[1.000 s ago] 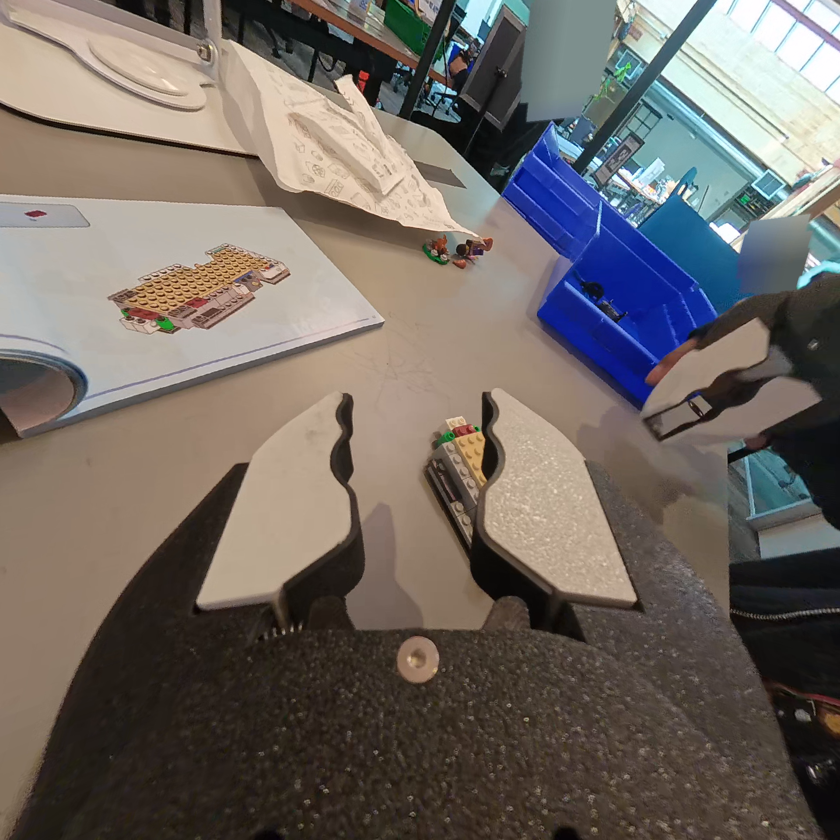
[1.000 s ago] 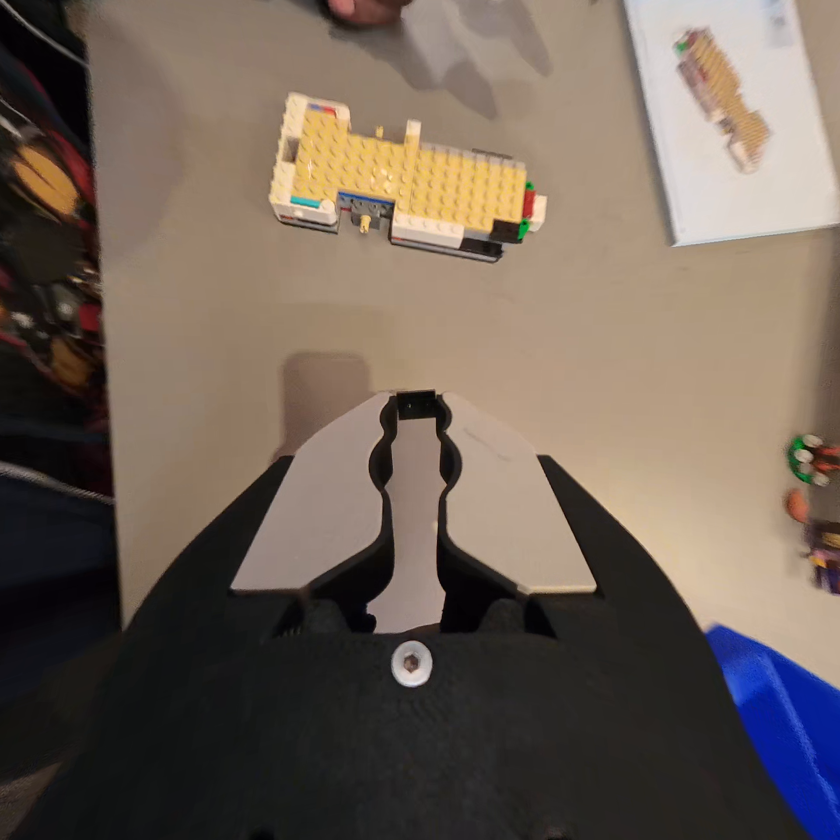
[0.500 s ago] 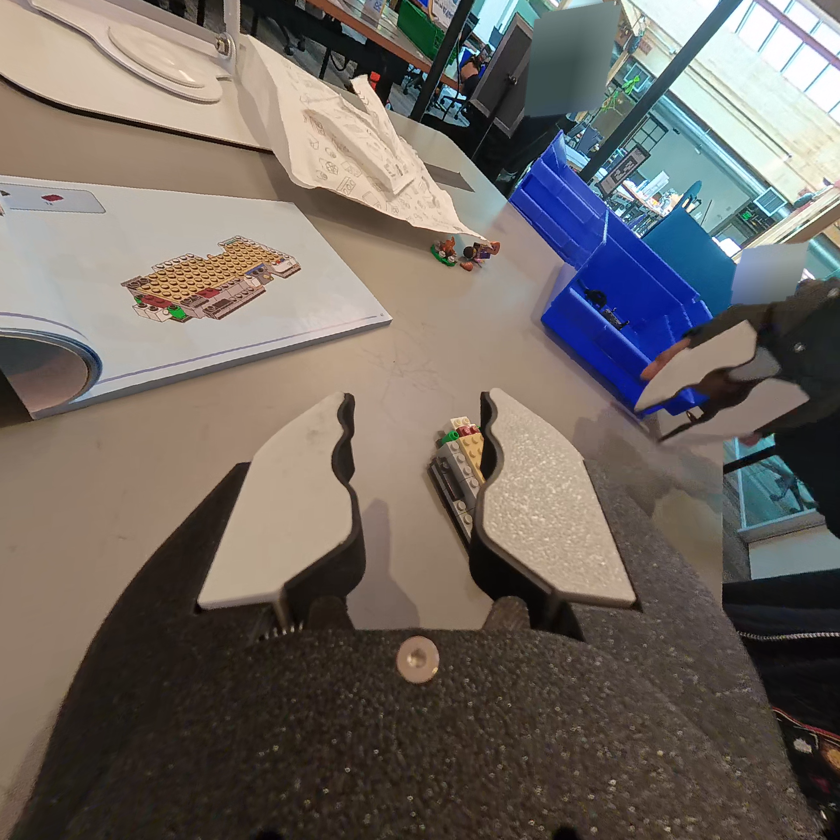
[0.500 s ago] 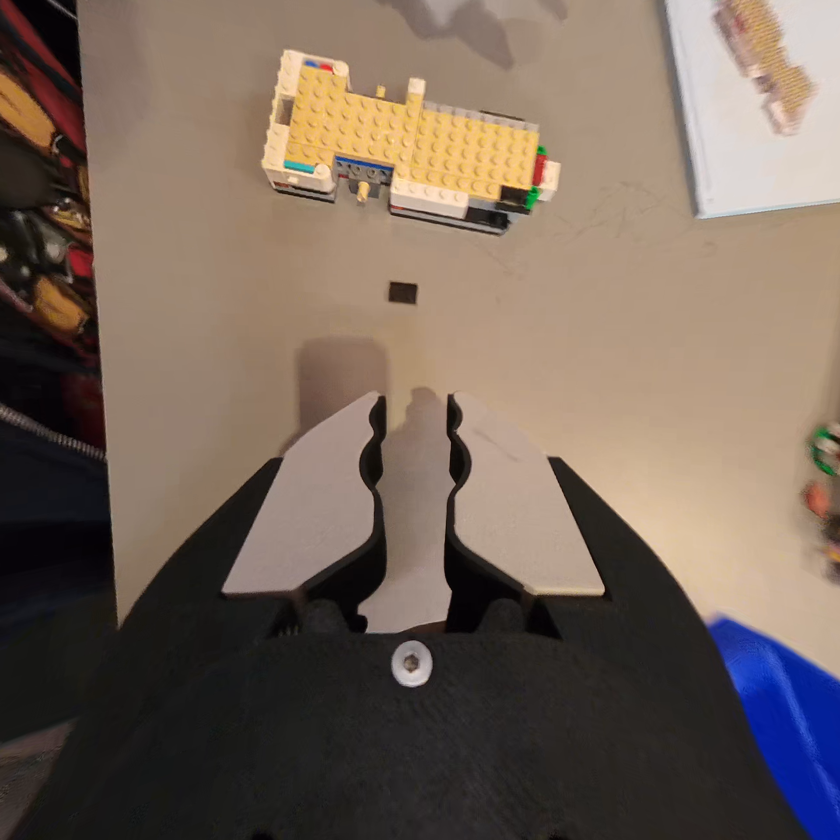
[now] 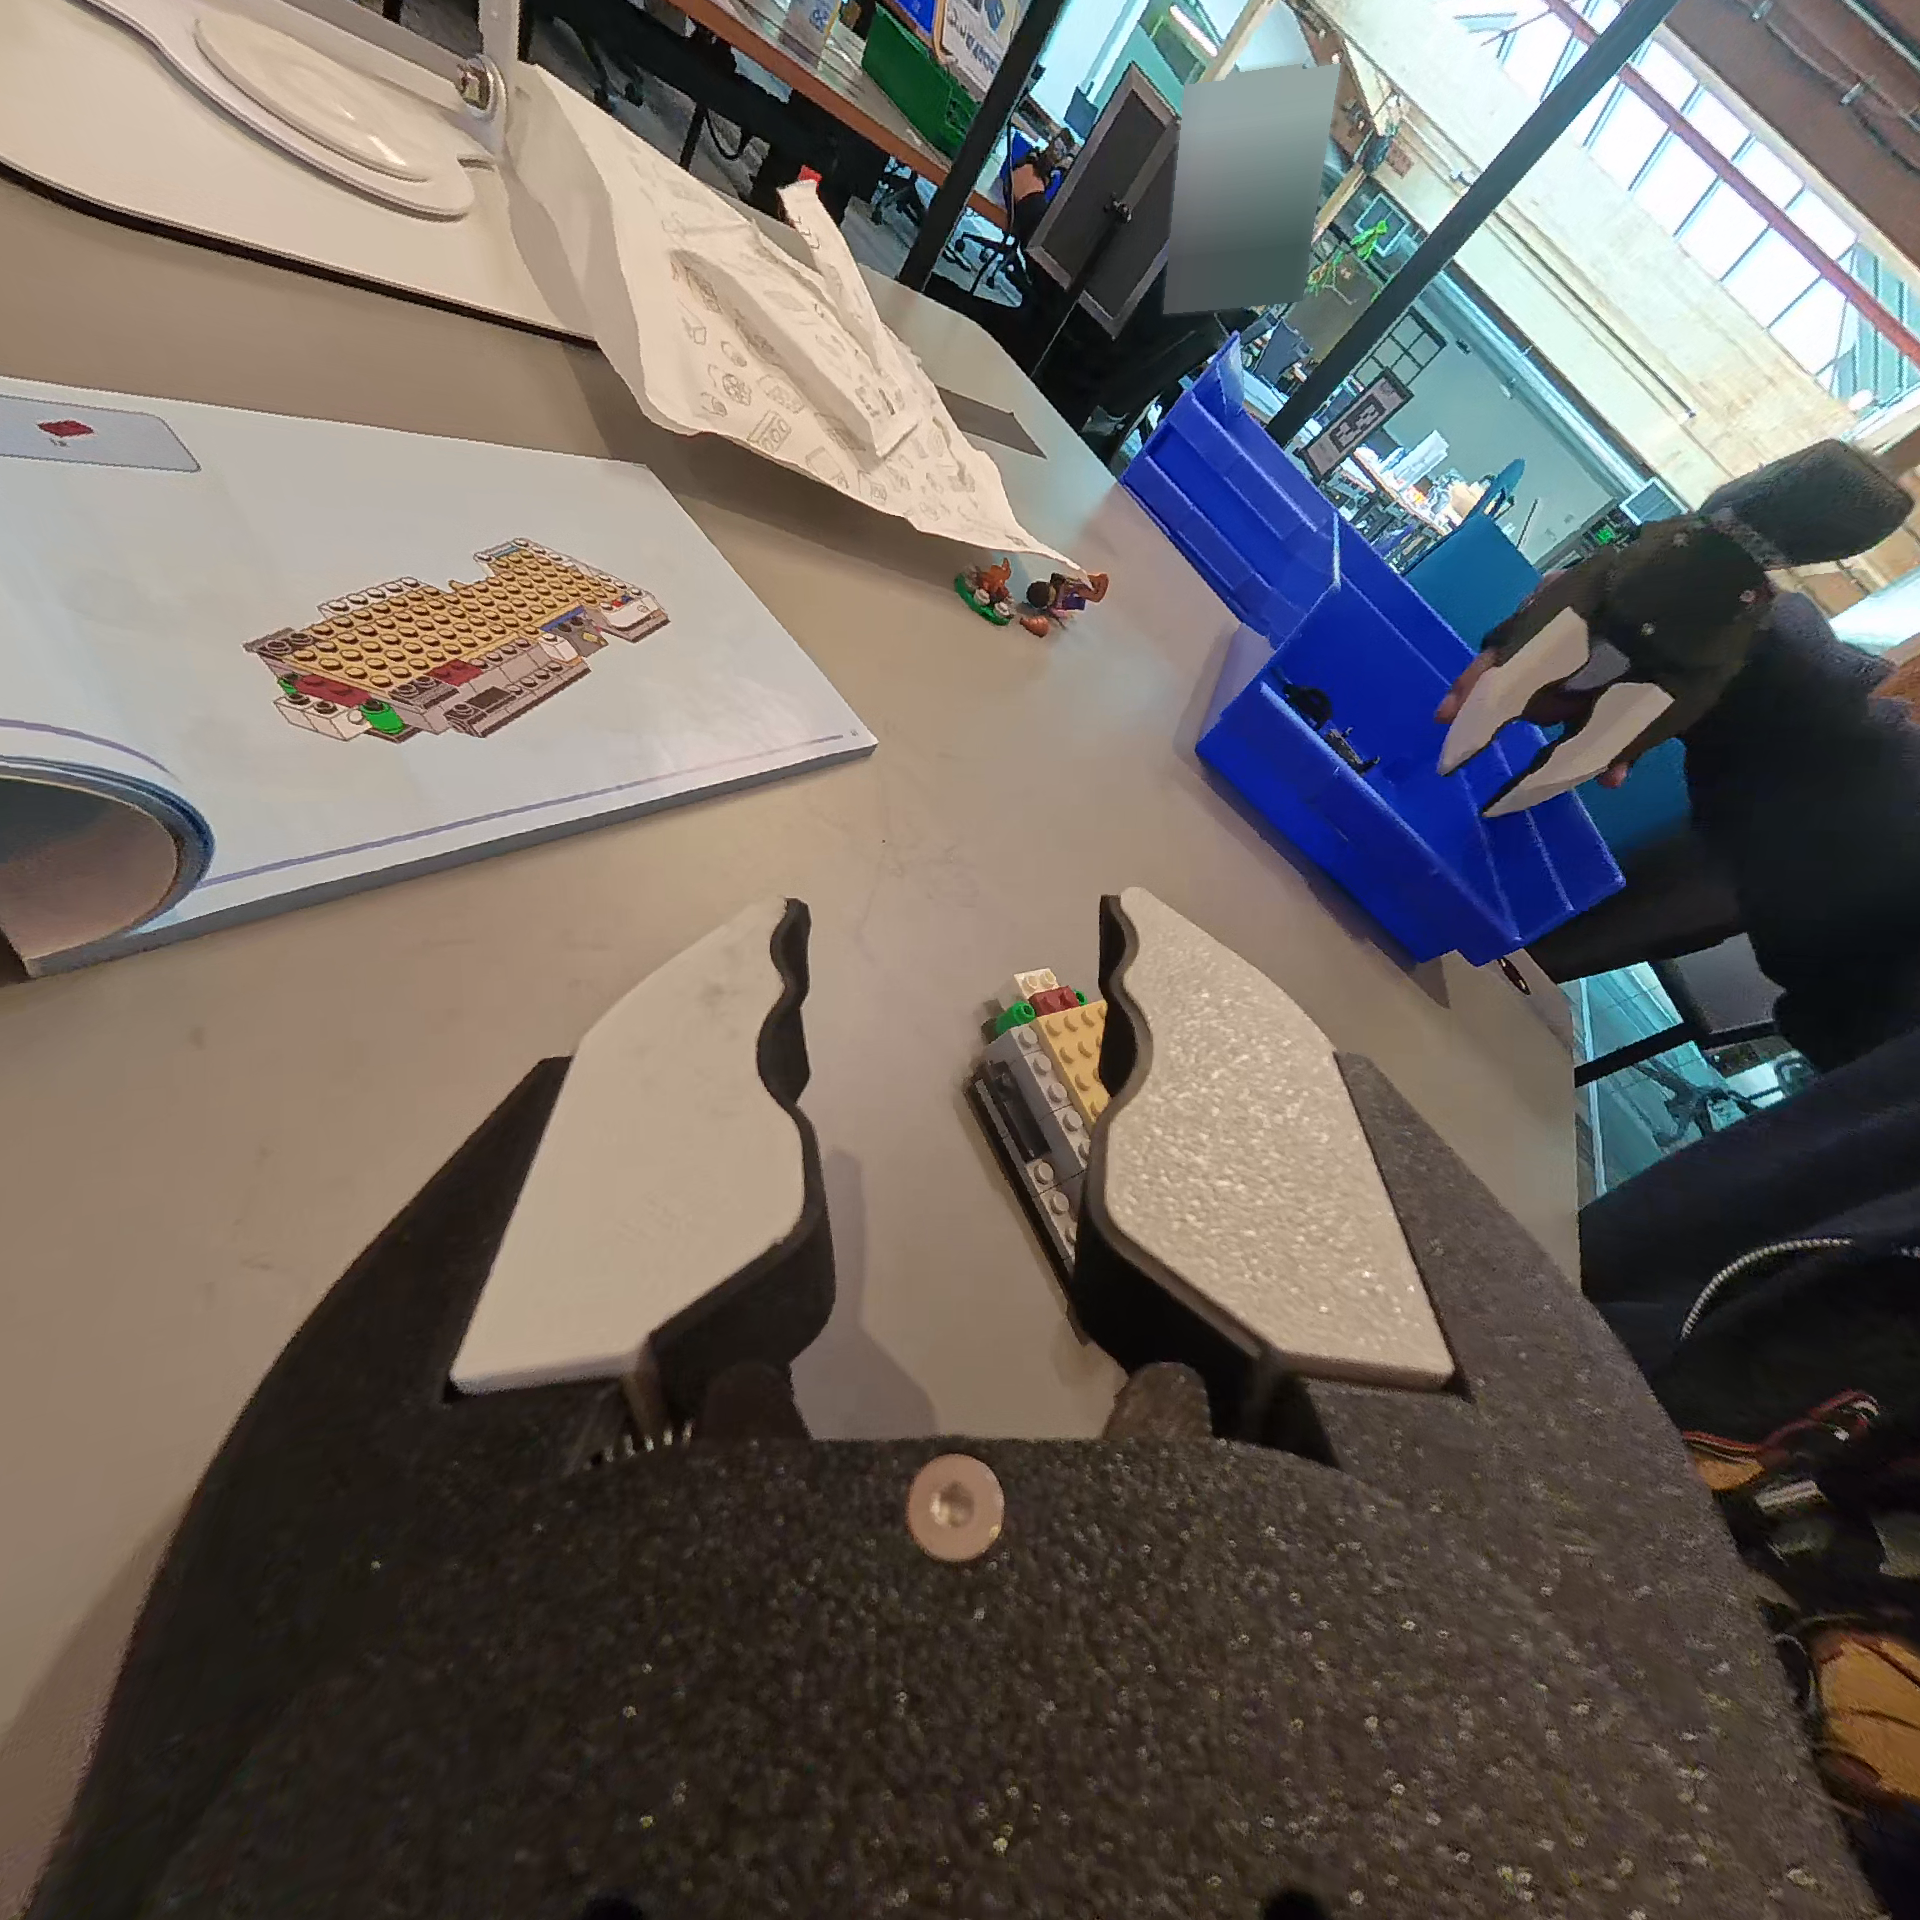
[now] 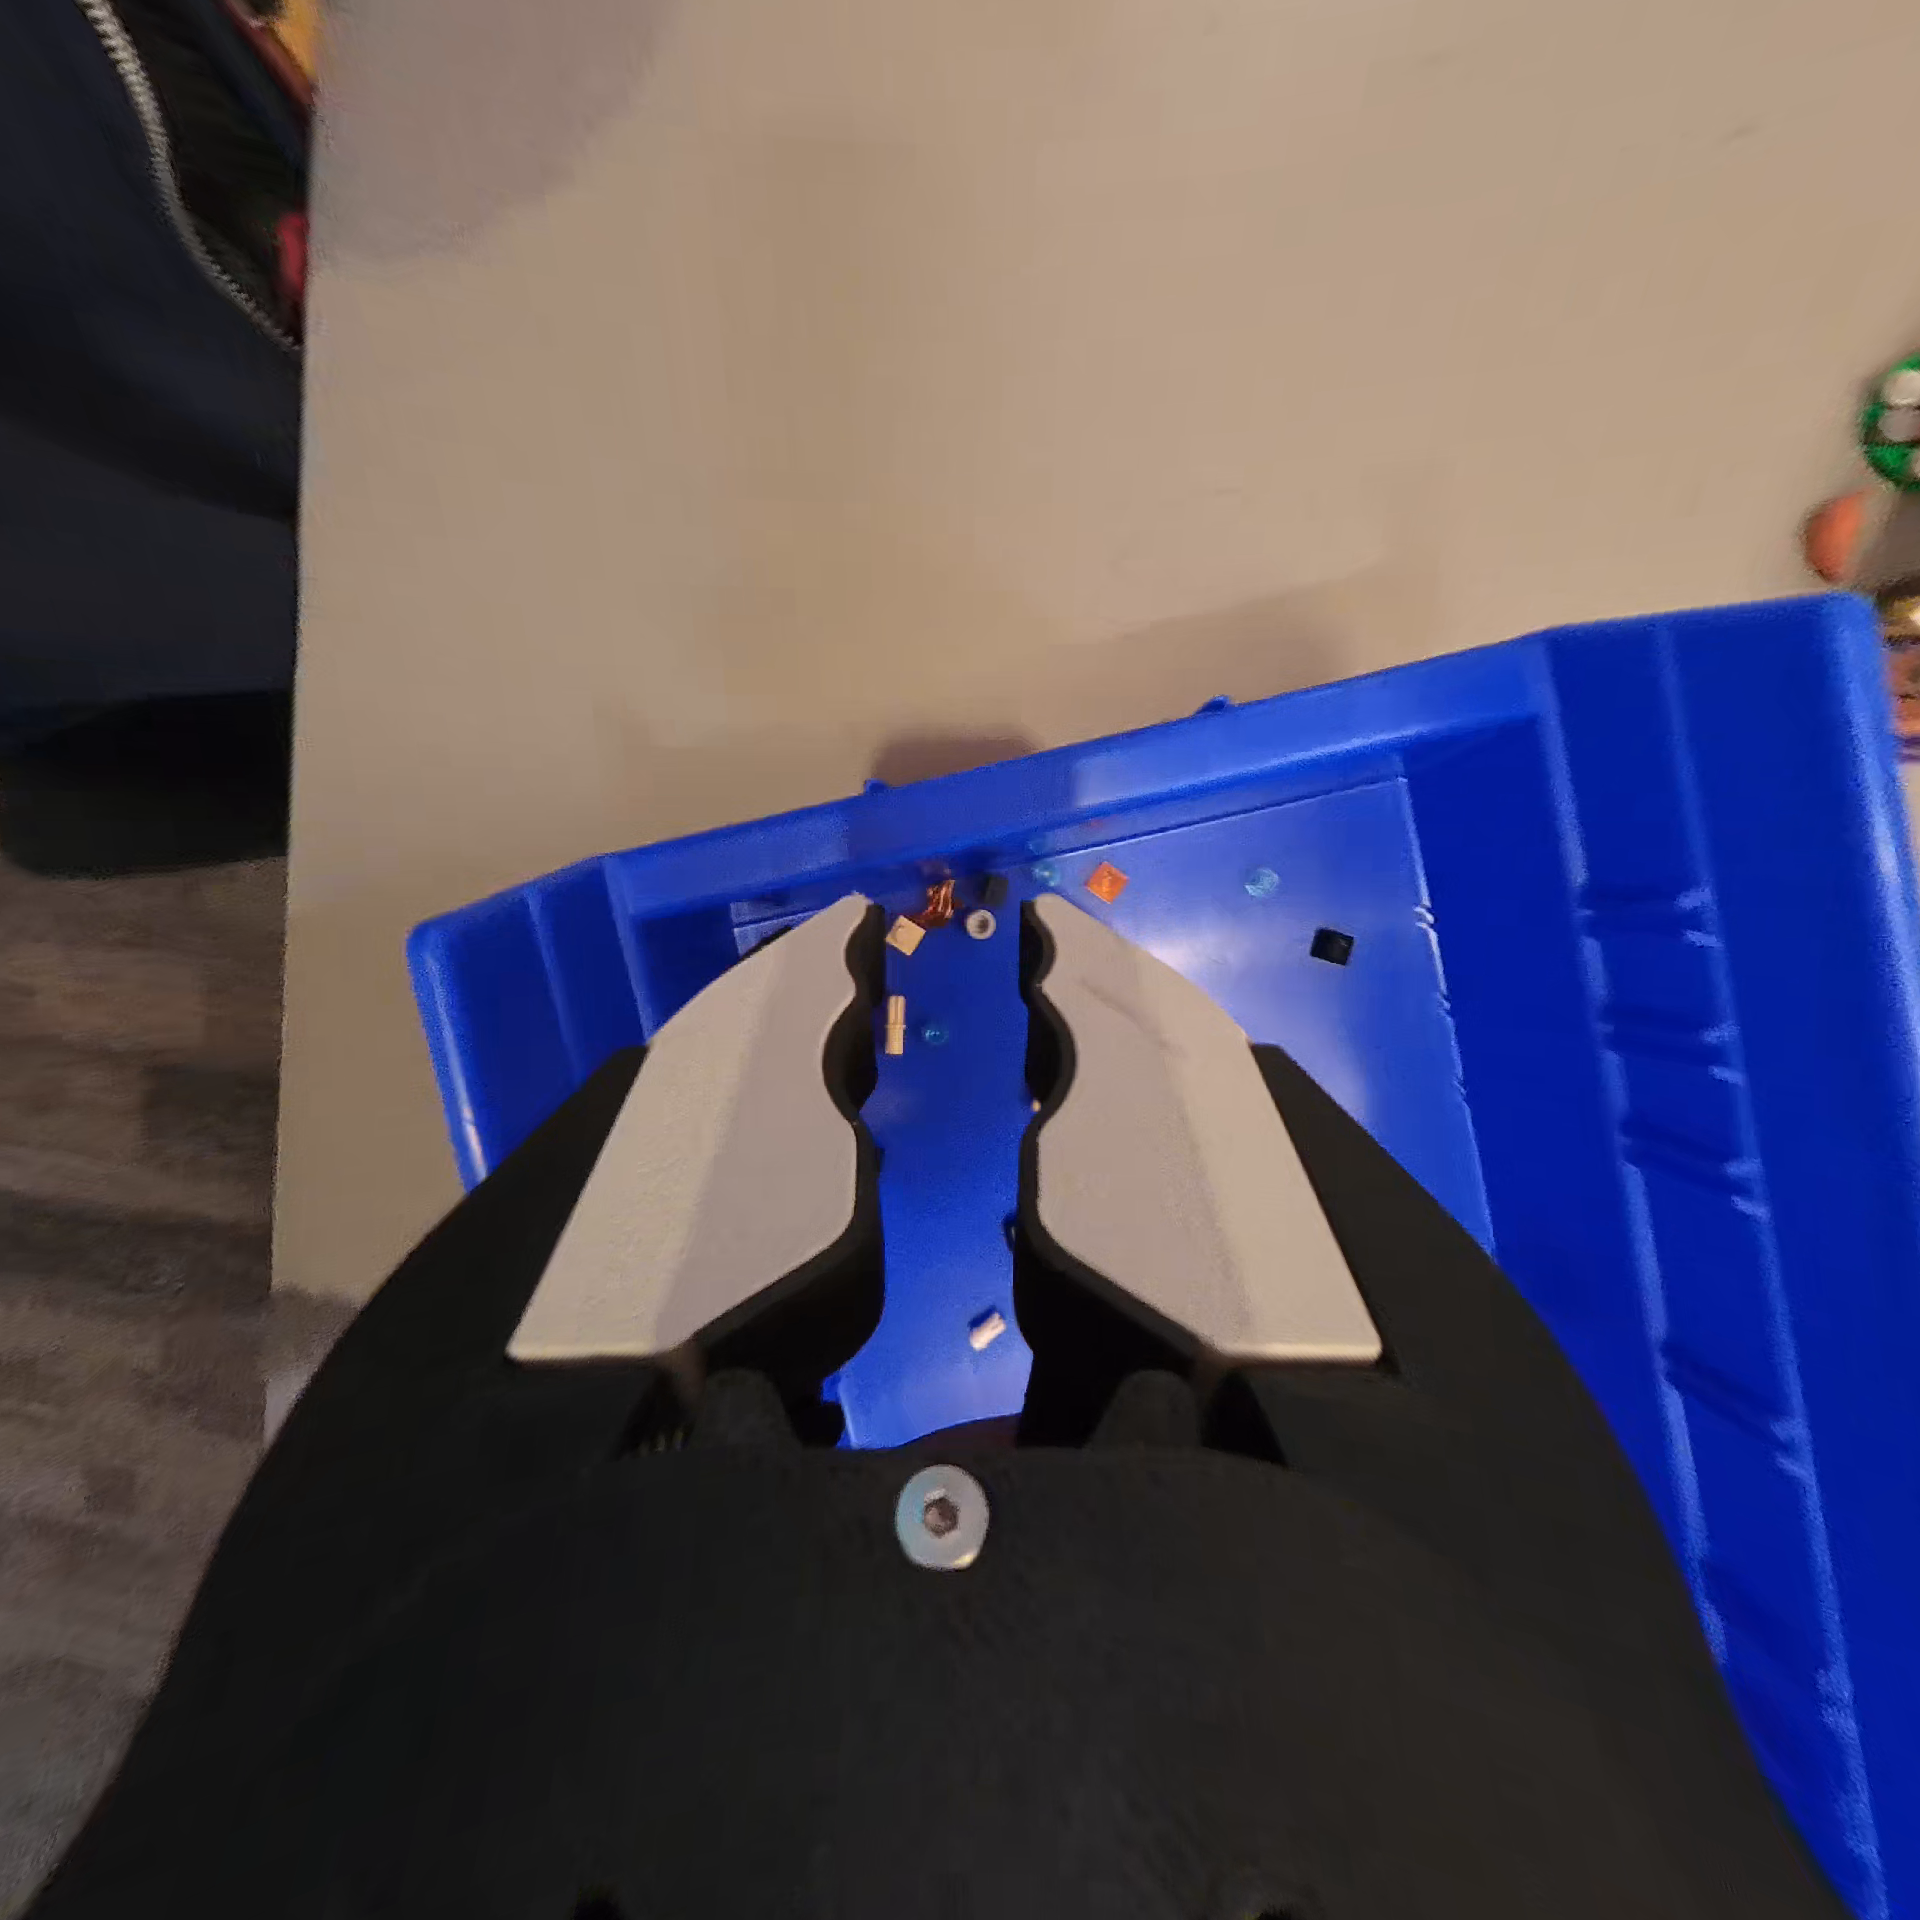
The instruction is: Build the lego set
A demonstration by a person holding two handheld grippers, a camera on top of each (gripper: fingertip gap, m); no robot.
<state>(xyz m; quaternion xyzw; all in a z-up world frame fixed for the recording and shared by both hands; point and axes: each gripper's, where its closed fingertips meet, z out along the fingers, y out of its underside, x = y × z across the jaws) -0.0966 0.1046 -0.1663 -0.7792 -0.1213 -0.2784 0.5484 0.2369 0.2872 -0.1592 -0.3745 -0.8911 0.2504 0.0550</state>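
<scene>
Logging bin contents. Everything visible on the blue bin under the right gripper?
The blue bin looks like glossy moulded plastic with ribbed walls, open-topped, resting on the grey table. Its floor holds scattered small pieces: tan, orange, black, grey and clear blue. The right gripper hangs over its interior, open and holding nothing.

The left wrist view is sitting low over the grey table (image 5: 935, 810), looking forward and slightly downward along its own fingers, taking in the instruction booklet (image 5: 416, 644) and the room beyond. The right wrist view is looking steeply down from close above the blue bin (image 6: 1621, 1039), its floor filling the gap between the fingers. Both views are sharing the table, the bin (image 5: 1382, 790) and the small figures (image 5: 1029, 597); the left view is also showing the right gripper (image 5: 1527, 738) at the bin.
</scene>
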